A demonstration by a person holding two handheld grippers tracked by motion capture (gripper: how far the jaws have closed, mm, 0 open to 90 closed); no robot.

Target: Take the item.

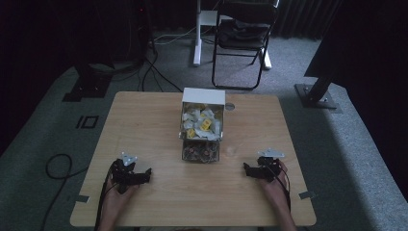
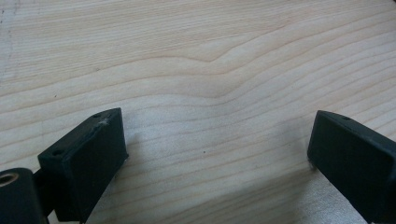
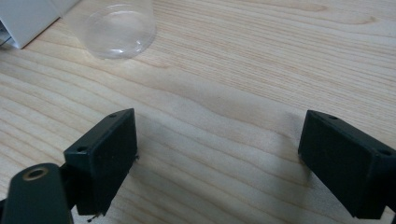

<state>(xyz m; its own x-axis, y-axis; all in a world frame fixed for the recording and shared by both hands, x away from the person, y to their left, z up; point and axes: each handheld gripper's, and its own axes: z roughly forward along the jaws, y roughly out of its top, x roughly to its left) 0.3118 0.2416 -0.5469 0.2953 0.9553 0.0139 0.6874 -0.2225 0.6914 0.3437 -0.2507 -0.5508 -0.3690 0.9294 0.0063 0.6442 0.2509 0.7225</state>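
My left gripper [image 1: 143, 175] rests low over the wooden table [image 1: 144, 125] near its front left, held in a hand. Its jaws stand wide open [image 2: 217, 135] over bare wood. My right gripper [image 1: 248, 171] is at the front right, also in a hand, jaws wide open [image 3: 217, 135] with nothing between them. A clear plastic cup [image 3: 119, 29] stands on the table beyond the right gripper, next to the corner of a white box [image 3: 25, 18]. That white box [image 1: 203, 97] sits mid-table and holds several white and yellow packets [image 1: 201, 122].
A clear container with dark contents [image 1: 200, 151] sits in front of the white box. A small round disc [image 1: 230, 106] lies right of the box. A black folding chair [image 1: 243, 38] and cables [image 1: 57, 166] are on the carpet beyond the table.
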